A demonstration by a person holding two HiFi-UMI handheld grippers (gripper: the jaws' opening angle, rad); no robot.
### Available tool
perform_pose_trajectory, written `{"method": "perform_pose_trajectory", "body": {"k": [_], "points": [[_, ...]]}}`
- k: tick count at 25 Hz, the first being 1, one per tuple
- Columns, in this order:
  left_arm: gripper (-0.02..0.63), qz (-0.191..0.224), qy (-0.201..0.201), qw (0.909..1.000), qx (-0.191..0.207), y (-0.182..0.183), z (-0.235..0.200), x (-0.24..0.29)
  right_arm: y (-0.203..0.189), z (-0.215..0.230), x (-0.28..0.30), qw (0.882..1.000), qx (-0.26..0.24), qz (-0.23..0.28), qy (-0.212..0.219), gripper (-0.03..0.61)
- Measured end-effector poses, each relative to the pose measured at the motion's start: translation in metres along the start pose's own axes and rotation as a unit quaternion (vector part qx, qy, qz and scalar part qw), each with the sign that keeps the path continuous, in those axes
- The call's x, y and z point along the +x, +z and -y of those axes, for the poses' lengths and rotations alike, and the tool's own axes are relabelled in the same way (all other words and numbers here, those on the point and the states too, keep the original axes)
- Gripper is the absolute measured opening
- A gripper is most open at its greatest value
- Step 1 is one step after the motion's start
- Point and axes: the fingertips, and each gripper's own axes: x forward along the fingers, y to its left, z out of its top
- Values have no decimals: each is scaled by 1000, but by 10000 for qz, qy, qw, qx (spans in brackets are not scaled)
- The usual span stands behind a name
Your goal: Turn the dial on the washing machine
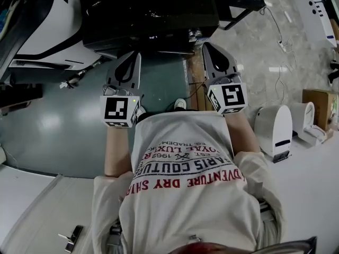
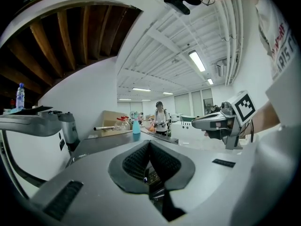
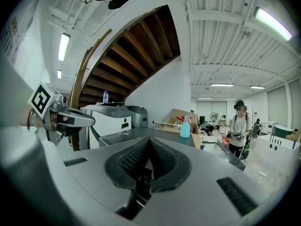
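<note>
A: While both tools hang chest-high, left gripper (image 2: 149, 144) and right gripper (image 3: 149, 141) each have jaws pressed together on nothing; carried, I'd say, not working.
B: Agreed; dark machine (image 1: 148, 15), likely the washer, sits just beyond the tips; its dial I can't make out yet.

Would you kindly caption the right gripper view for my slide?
Right tongs shut and empty, pointing toward a blue spray bottle ahead.
</note>
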Motion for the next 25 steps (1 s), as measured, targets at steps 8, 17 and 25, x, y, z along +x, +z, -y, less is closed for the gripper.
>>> {"method": "perform_pose_trajectory", "body": {"k": [8,17,25], "points": [[17,72,-108,9999,78,7,11,-4,7,-7,-5,9998,-186,26,120,28],[17,55,-93,9999,92,10,22,-3,6,-1,-12,9999,-66,21,98,28],[17,37,-20,10000,32,9,28,-3,9,8,-12,9999,-63,97,35,28]]}}
